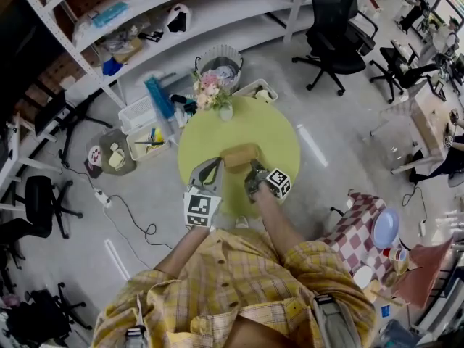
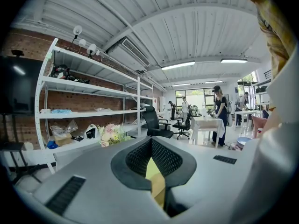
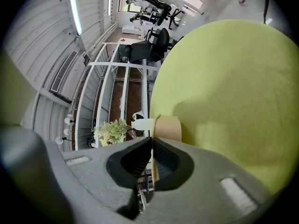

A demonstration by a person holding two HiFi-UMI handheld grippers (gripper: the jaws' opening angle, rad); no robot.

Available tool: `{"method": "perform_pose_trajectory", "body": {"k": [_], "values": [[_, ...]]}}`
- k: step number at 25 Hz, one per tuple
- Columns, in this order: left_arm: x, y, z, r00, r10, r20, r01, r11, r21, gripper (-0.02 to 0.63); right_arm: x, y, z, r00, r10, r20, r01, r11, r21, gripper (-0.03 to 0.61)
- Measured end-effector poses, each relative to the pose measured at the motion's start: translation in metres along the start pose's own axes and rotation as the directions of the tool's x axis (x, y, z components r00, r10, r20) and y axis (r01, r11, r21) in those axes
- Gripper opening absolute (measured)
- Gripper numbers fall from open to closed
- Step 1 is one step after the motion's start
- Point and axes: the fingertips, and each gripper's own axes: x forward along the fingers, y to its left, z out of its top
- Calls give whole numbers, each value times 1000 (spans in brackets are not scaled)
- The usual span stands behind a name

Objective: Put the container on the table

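Head view shows the tan container (image 1: 241,156) carried between the left gripper (image 1: 215,167) and the right gripper (image 1: 254,171), over the near half of the round green table (image 1: 279,133); whether its bottom already touches the top I cannot tell. In each gripper view the jaws are pressed on a thin piece of the container's wall. Such small pinches may slip, and if one hand sinks lower or lets go first, the container could tilt and slide toward the near edge.
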Motion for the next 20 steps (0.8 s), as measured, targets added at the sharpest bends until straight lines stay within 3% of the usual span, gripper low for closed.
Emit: {"method": "perform_pose_trajectory", "body": {"k": [10,20], "values": [[3,5,-12,1000,-29,6,29,1000,-1,5,4,-17,6,999,-33,-14,33,999,-5,9],[-1,7,-29,999,-48,-6,48,999,1,3,3,-38,6,996,-90,5,90,995,53,12]]}}
